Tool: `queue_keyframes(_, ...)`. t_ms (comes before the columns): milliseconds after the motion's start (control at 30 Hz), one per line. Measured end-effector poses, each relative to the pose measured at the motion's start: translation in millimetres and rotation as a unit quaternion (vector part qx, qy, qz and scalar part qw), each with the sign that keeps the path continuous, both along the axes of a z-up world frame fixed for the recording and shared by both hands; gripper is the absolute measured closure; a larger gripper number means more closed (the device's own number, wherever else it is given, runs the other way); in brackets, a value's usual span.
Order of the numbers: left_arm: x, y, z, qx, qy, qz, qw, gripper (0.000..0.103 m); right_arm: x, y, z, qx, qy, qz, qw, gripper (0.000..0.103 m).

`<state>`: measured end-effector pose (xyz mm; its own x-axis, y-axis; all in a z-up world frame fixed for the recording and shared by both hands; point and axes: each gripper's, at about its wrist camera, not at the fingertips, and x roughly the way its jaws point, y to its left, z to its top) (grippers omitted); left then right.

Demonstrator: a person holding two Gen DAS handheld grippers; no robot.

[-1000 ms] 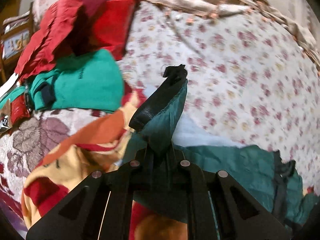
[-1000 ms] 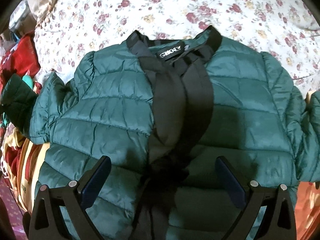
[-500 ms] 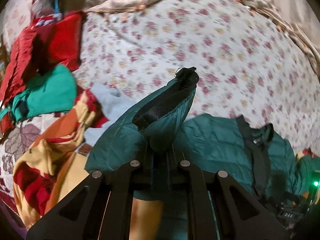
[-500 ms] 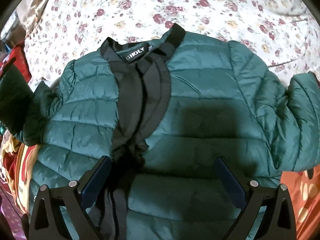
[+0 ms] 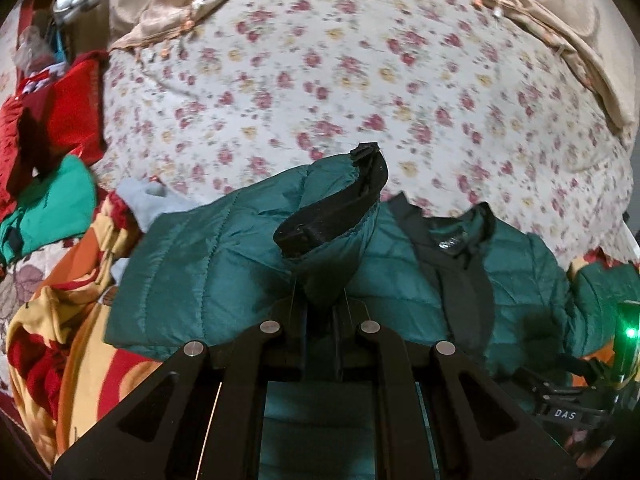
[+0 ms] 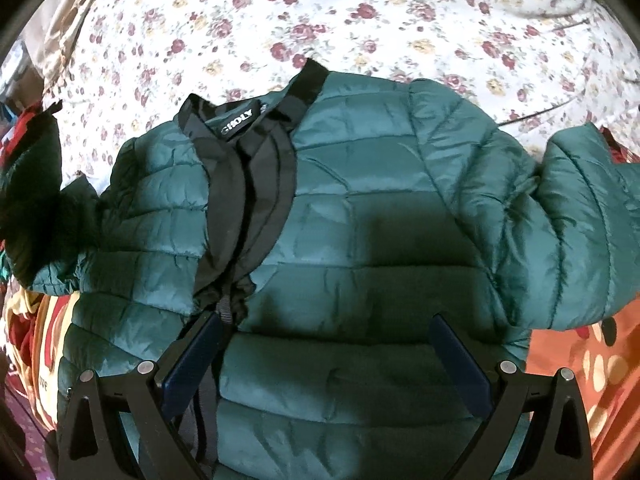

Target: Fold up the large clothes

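Note:
A dark green quilted jacket (image 6: 360,240) lies face up on the floral bedsheet (image 6: 400,20), its black collar (image 6: 248,120) pointing away. My left gripper (image 5: 320,304) is shut on the jacket's left sleeve (image 5: 336,216) just behind its black cuff. It holds the sleeve raised over the jacket body (image 5: 520,280). From the right wrist view this lifted sleeve (image 6: 36,200) shows dark at the left edge. My right gripper (image 6: 326,344) hovers open over the jacket's chest, blue pads (image 6: 192,360) wide apart with nothing between them. The other sleeve (image 6: 580,232) lies bent at the right.
Red clothes (image 5: 60,112) and a bright green garment (image 5: 52,208) are piled at the left. A yellow, orange and red blanket (image 5: 72,340) lies under the jacket's near side. Beige cloth (image 5: 580,52) lines the bed's far edge. The right tool's green light (image 5: 630,332) glows at the right.
My left gripper has carried the sleeve rightwards, from over the clothes pile to above the jacket body. The right gripper has shifted right across the jacket, so the collar now sits further left.

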<state>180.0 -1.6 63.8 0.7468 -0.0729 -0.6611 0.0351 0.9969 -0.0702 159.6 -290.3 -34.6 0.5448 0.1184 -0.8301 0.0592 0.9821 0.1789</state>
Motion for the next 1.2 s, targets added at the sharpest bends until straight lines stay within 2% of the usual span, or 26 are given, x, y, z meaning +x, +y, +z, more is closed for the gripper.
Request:
queue_keyframes(533, -10, -85, -1, 0.006, 0.0, -0.067, 0.9977, 0.095, -13, -33, 3, 0.008, -0.006, -0.025, 1.0, 0.0)
queue_keyframes(1200, -6, -162, -49, 0.012, 0.055, -0.124, 0.9907, 0.095, -21, -66, -8, 0.012, -0.003, -0.05, 0.999, 0.0)
